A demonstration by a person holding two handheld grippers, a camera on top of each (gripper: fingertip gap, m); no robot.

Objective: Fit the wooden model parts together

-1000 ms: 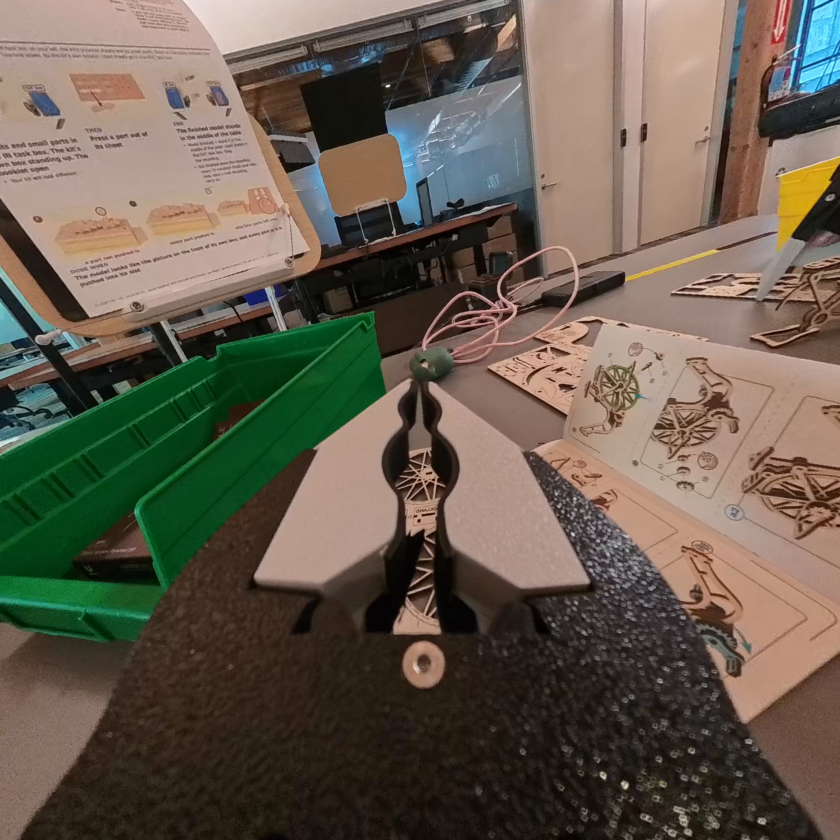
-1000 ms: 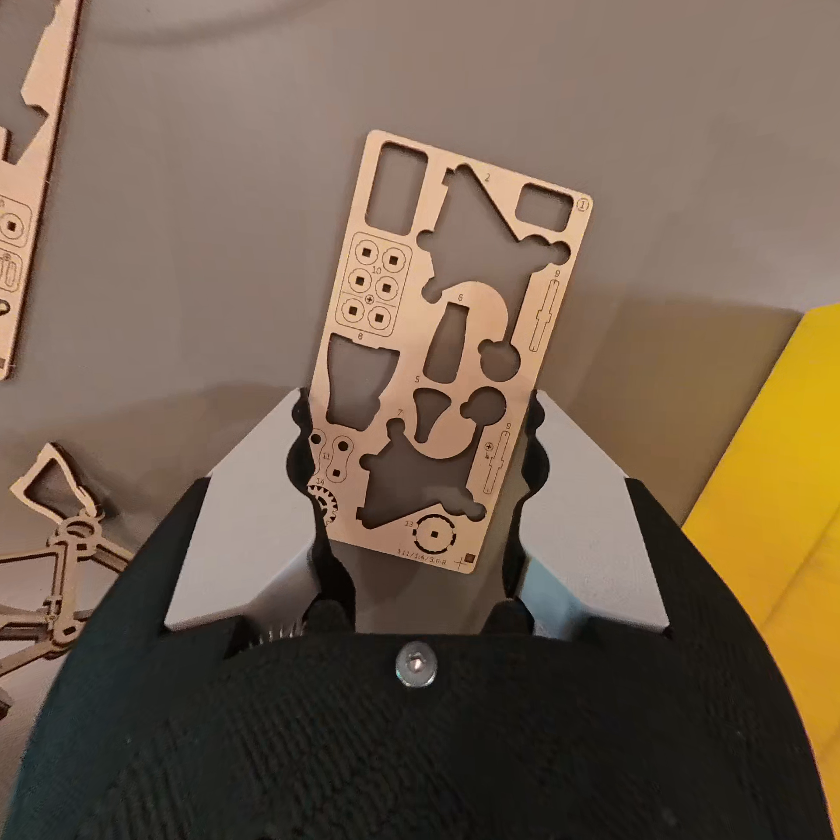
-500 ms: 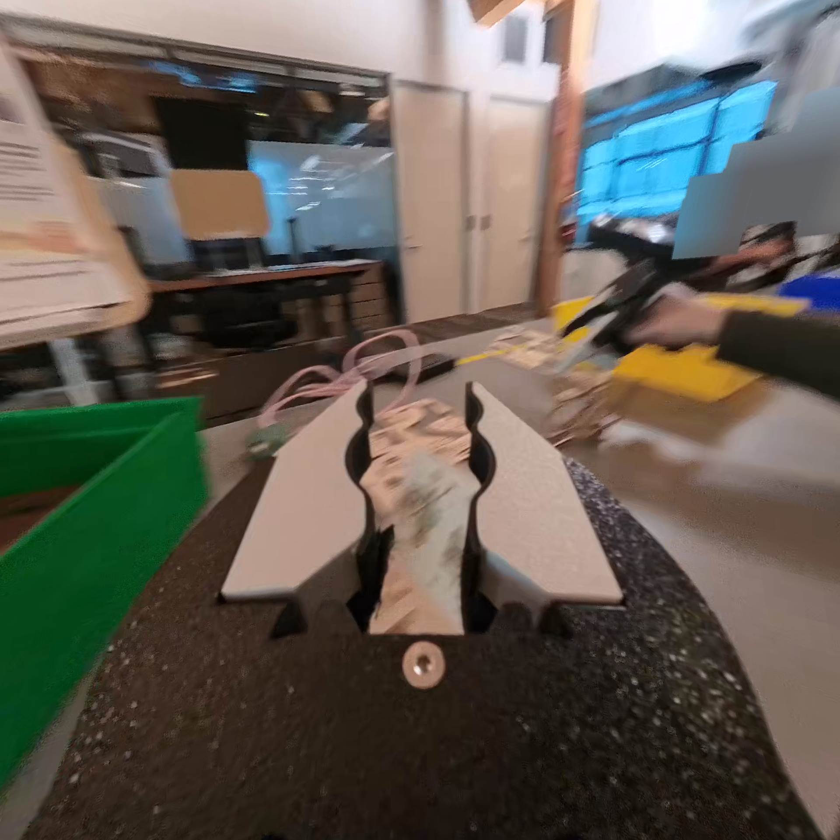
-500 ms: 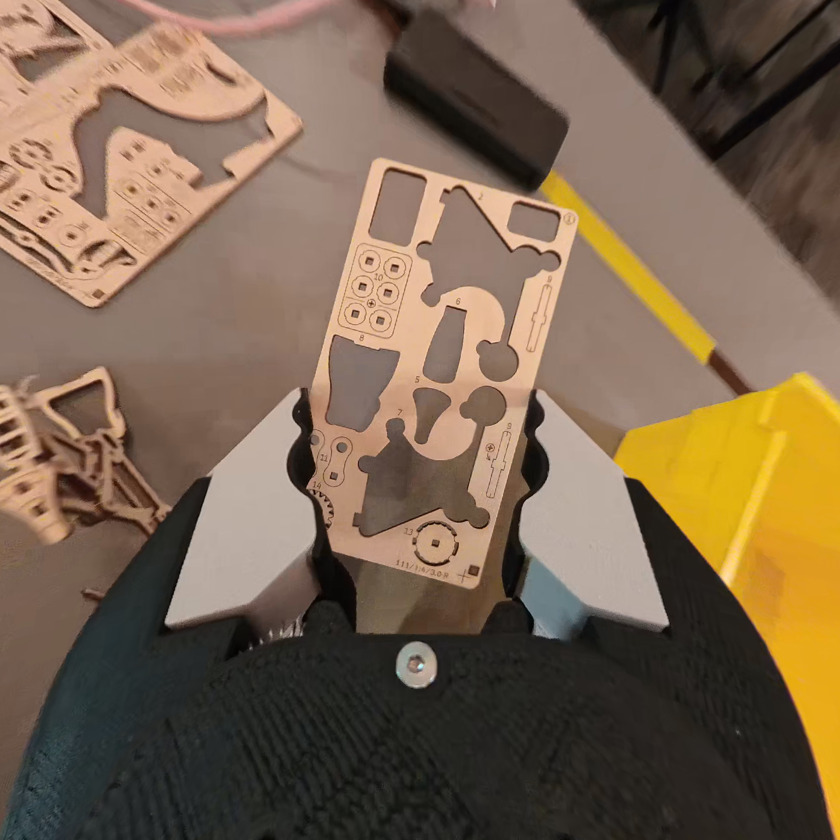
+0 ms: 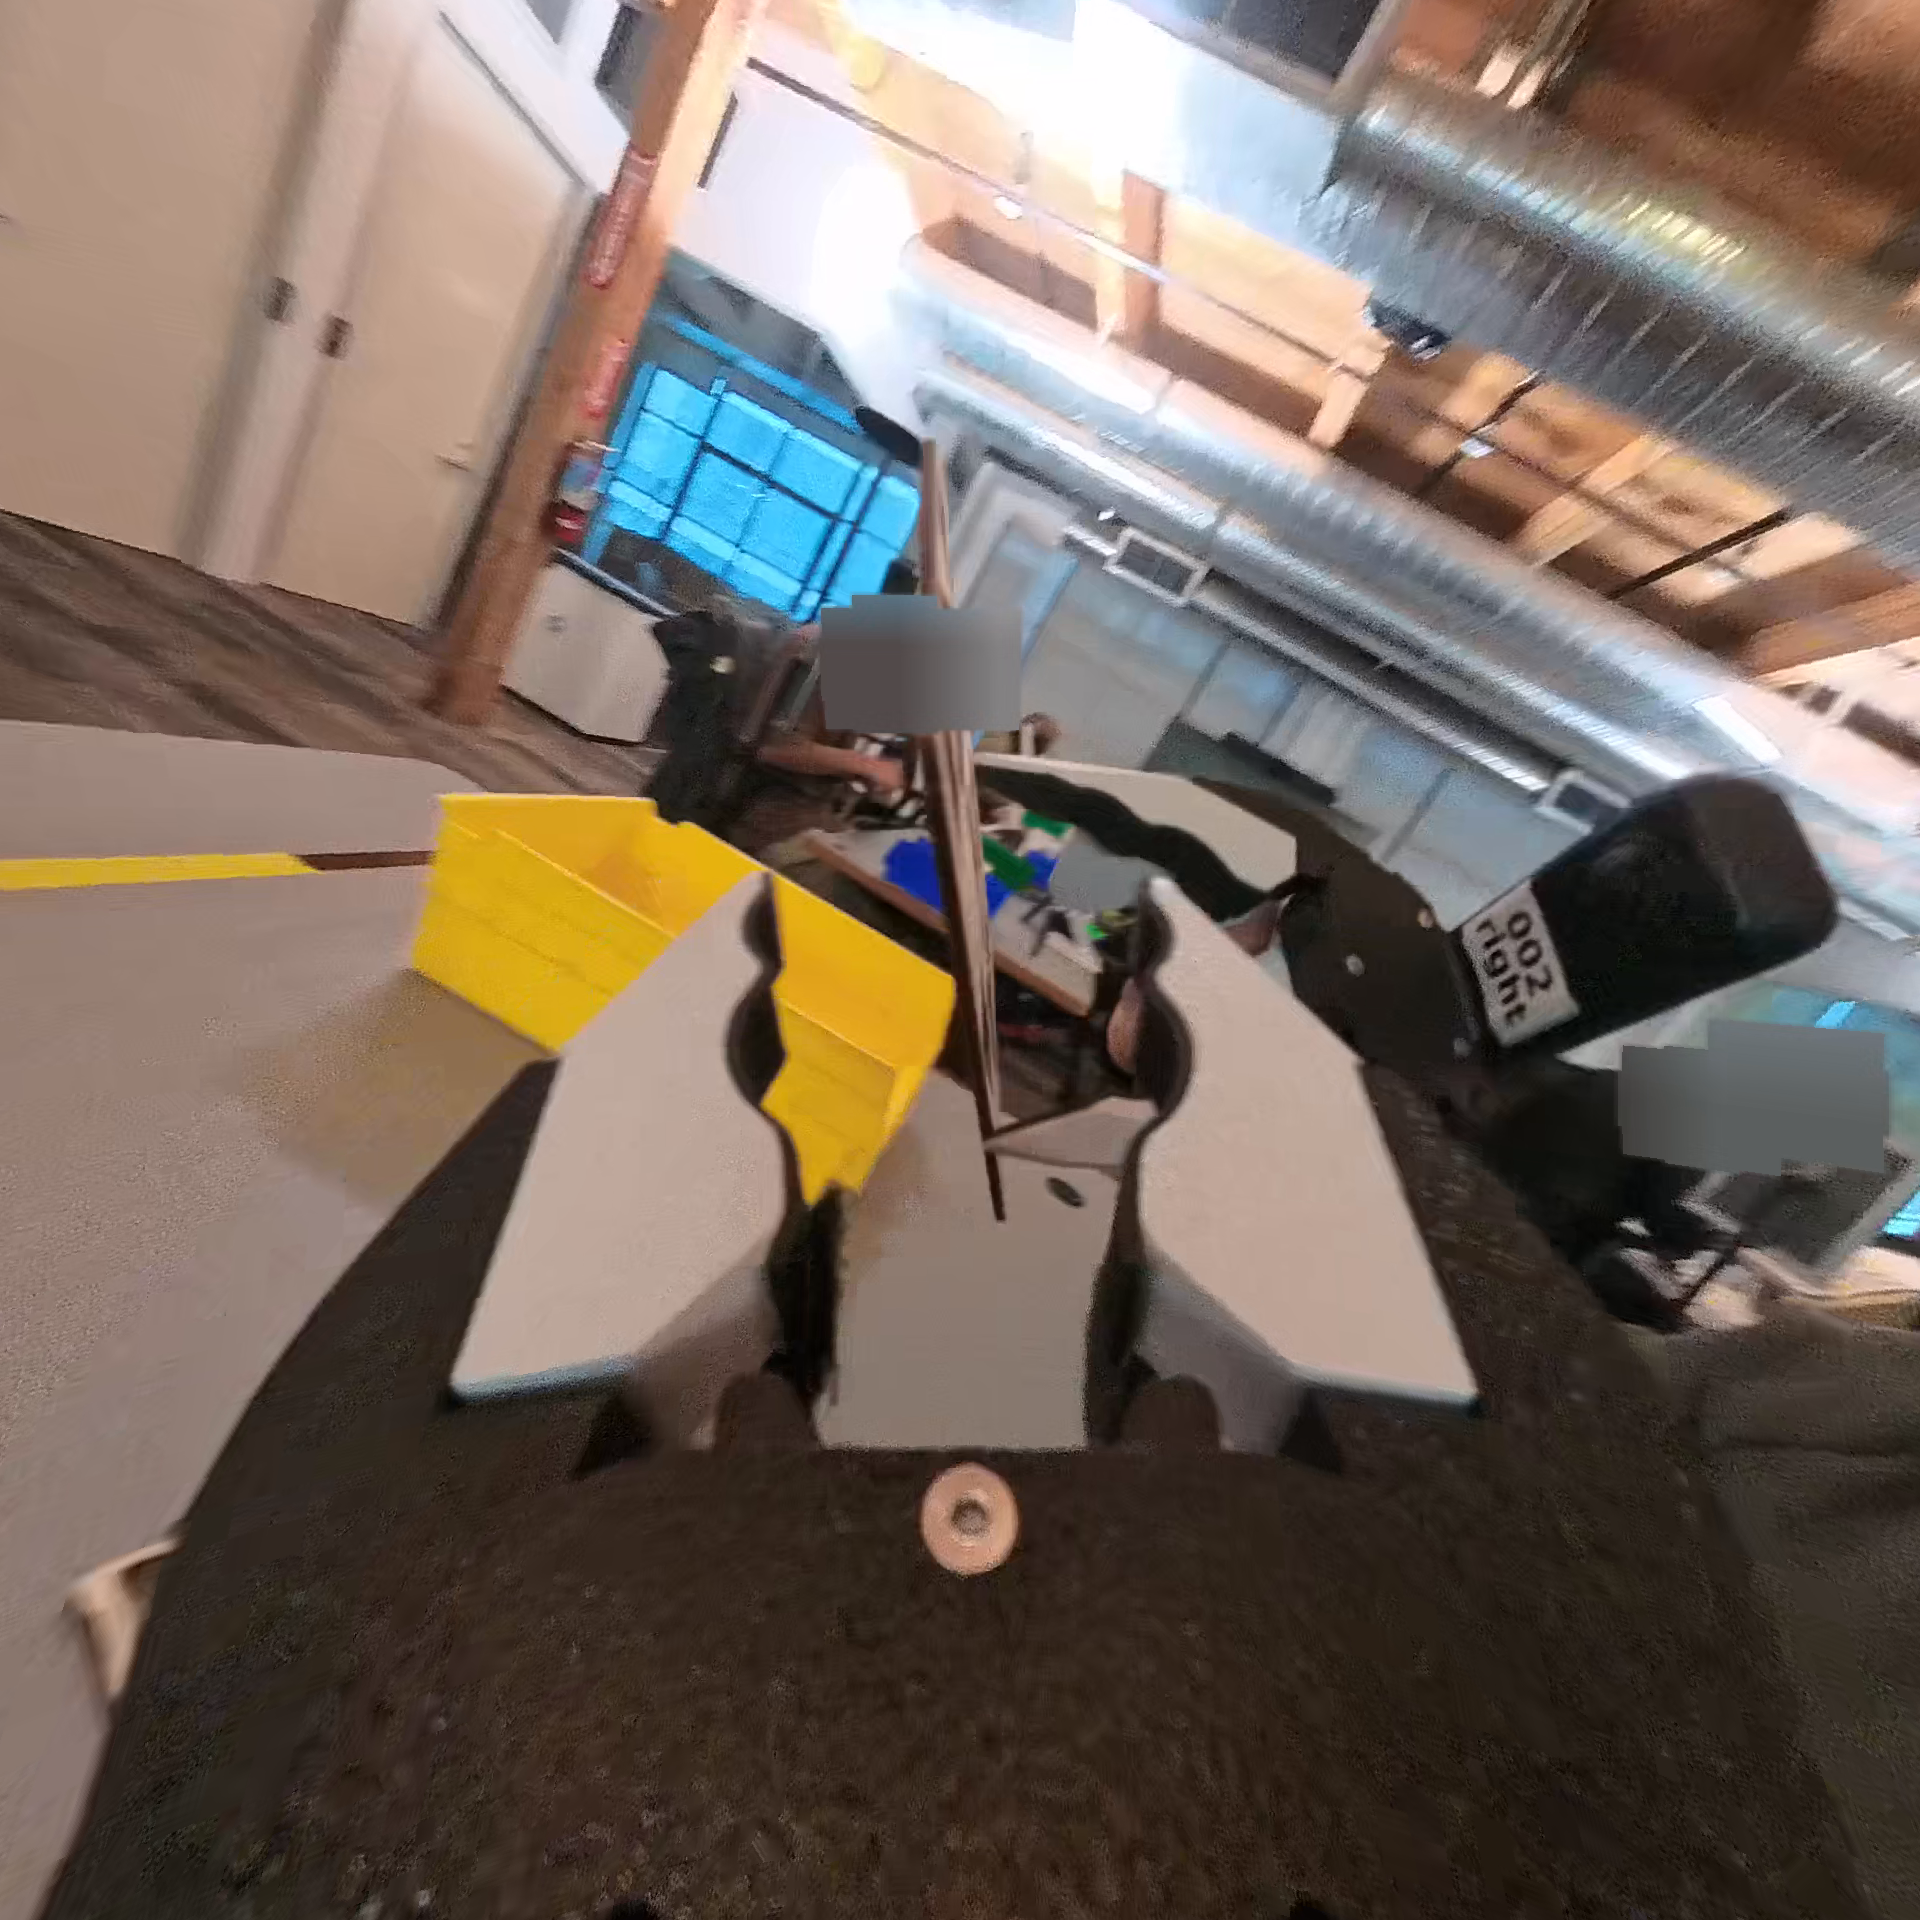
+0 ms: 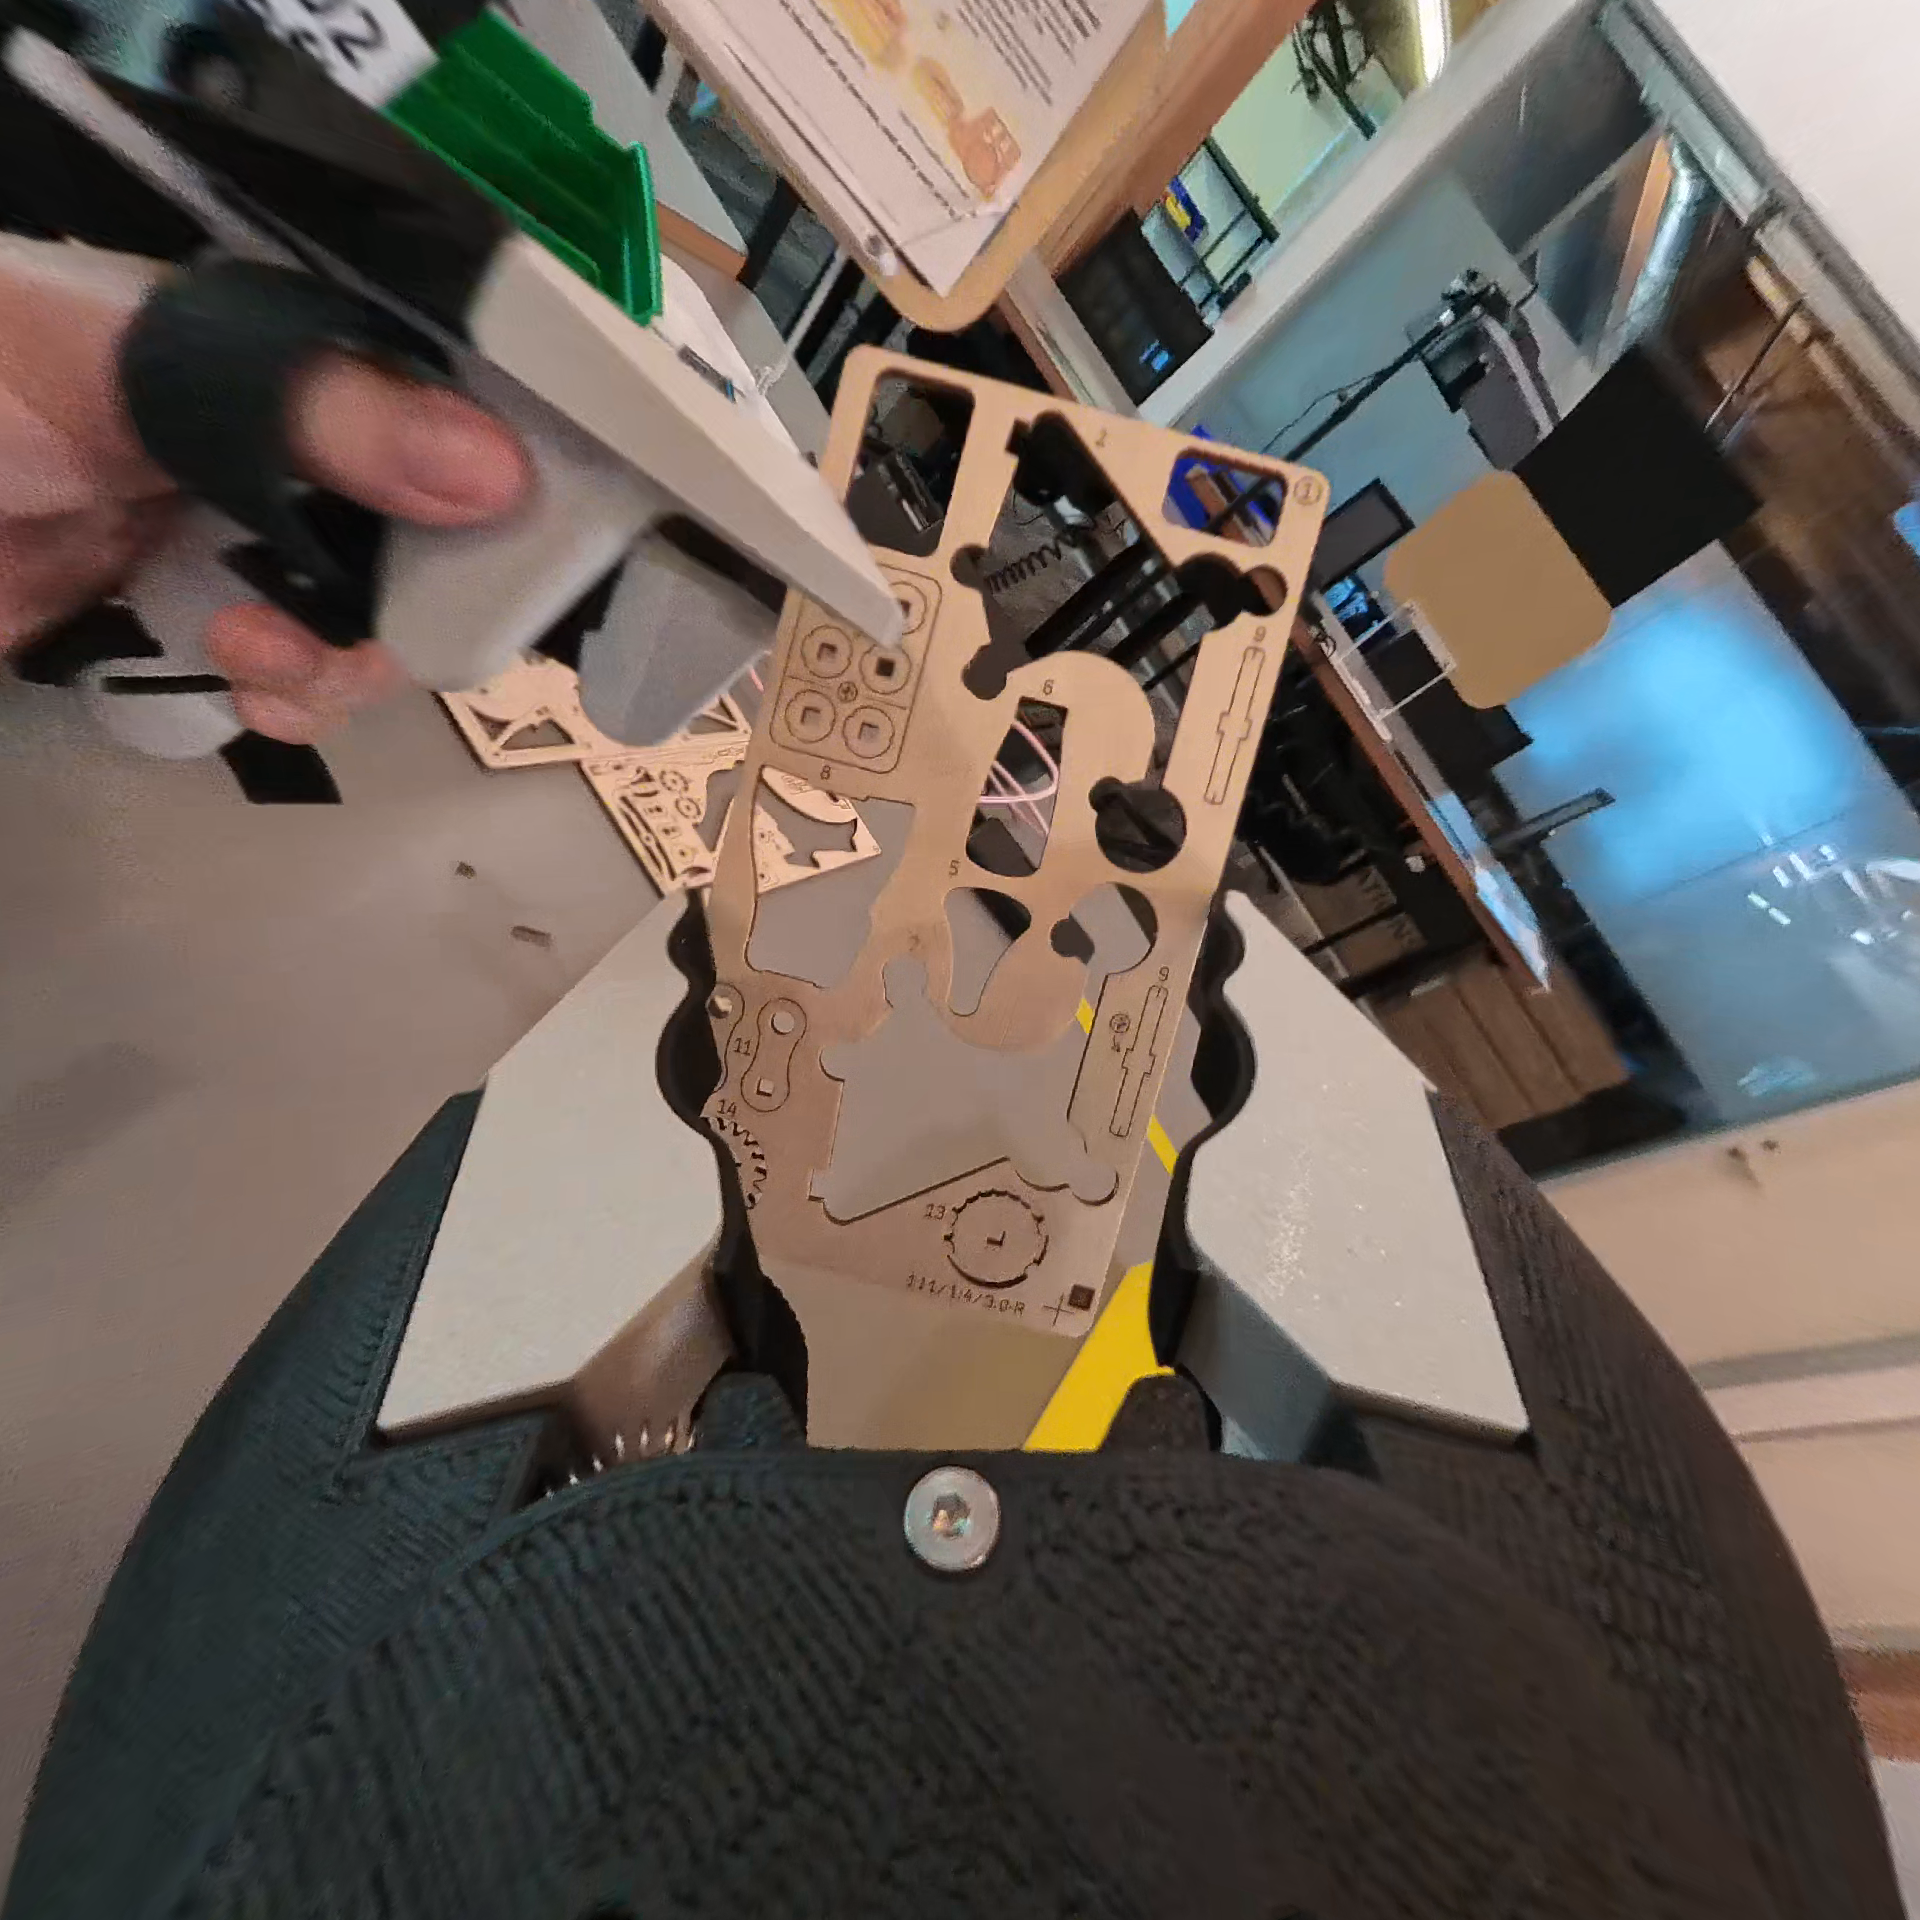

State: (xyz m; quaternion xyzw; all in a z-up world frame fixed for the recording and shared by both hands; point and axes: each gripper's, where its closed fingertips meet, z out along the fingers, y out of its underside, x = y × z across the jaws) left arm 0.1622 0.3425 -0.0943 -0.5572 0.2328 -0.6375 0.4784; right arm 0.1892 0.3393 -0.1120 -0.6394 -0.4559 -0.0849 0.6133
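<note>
My right gripper (image 6: 956, 925) is shut on a thin wooden part sheet (image 6: 1049, 790), gripping its two long edges and holding it upright in the air. Several shapes are punched out of the sheet; small square-holed pieces remain at its upper left. My left gripper (image 5: 951, 904) is open and empty, and the sheet (image 5: 940, 644) stands edge-on between its fingers. In the right wrist view the left gripper (image 6: 769, 665), held by a hand (image 6: 343, 468), has one fingertip (image 6: 883, 613) over the sheet's upper left. The right gripper (image 5: 987, 956) also shows in the left wrist view.
A yellow bin (image 5: 561, 914) stands on the grey table (image 5: 208, 1039) to the left. More wooden sheets (image 6: 644, 790) lie flat on the table. A green bin (image 6: 540, 156) and an instruction board (image 6: 914, 125) stand behind the left gripper. The left gripper's tips are roughly 4 cm from the right gripper's.
My left gripper has opened from shut to wide and swung right to the sheet. My right gripper has lifted the sheet off the table and tilted it upright.
</note>
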